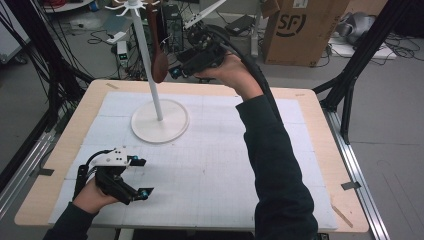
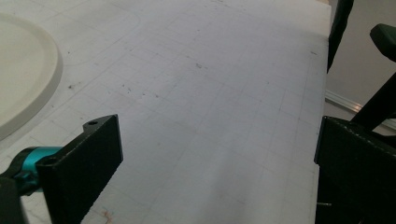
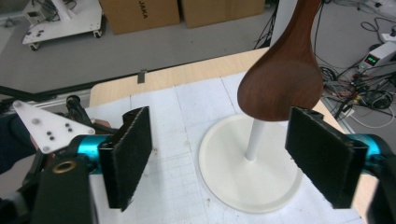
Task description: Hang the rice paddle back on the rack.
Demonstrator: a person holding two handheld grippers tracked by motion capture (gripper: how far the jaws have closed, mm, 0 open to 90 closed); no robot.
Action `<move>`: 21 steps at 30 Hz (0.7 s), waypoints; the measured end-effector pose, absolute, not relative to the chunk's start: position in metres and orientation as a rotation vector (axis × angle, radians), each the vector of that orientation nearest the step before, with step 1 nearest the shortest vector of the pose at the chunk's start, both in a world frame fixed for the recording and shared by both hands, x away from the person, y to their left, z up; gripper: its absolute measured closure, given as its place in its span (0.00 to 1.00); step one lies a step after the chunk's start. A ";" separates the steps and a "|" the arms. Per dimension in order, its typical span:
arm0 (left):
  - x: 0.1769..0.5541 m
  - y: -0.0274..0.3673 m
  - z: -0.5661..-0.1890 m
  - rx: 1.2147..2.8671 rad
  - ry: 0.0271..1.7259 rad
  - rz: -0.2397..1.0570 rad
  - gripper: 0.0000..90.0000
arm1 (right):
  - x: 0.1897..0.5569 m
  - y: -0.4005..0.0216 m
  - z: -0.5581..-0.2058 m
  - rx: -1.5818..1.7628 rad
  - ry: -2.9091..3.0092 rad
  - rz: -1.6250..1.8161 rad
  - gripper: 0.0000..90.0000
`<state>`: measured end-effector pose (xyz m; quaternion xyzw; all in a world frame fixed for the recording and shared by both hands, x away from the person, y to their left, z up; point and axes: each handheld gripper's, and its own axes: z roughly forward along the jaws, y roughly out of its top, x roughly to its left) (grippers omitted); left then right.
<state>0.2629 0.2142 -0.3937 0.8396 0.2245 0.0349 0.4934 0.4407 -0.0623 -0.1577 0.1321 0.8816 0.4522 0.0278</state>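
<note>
A white hook stand rises on a thin pole (image 1: 150,65) from a round base (image 1: 160,125) at the mat's back left. A dark brown wooden spoon (image 1: 159,57) hangs from its top, bowl down. My right gripper (image 1: 175,71) is held high just right of the spoon, open. In the right gripper view the spoon bowl (image 3: 280,84) hangs ahead of the open right gripper (image 3: 224,154), slightly above its right pad (image 3: 322,158), apart from it. My left gripper (image 1: 144,177) rests open at the front left, over bare mat (image 2: 219,116); the base's rim (image 2: 28,79) lies to its left.
A white gridded mat (image 1: 215,165) covers the wooden table (image 1: 320,130). Beyond the far edge are a cardboard box (image 1: 300,30), cables and electronics on the floor. Black frame legs (image 1: 350,85) stand to the right. The left gripper's white plate (image 3: 44,126) appears in the right gripper view.
</note>
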 end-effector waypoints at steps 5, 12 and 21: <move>0.263 0.216 -0.393 2.034 0.542 0.080 0.02 | 0.433 -0.070 -0.168 0.414 2.726 1.414 0.17; 0.264 0.216 -0.393 2.029 0.548 0.074 0.02 | 0.422 -0.079 -0.182 0.398 2.737 1.421 0.05; 0.264 0.217 -0.393 2.026 0.549 0.076 0.02 | 0.397 -0.089 -0.198 0.343 2.745 1.425 0.01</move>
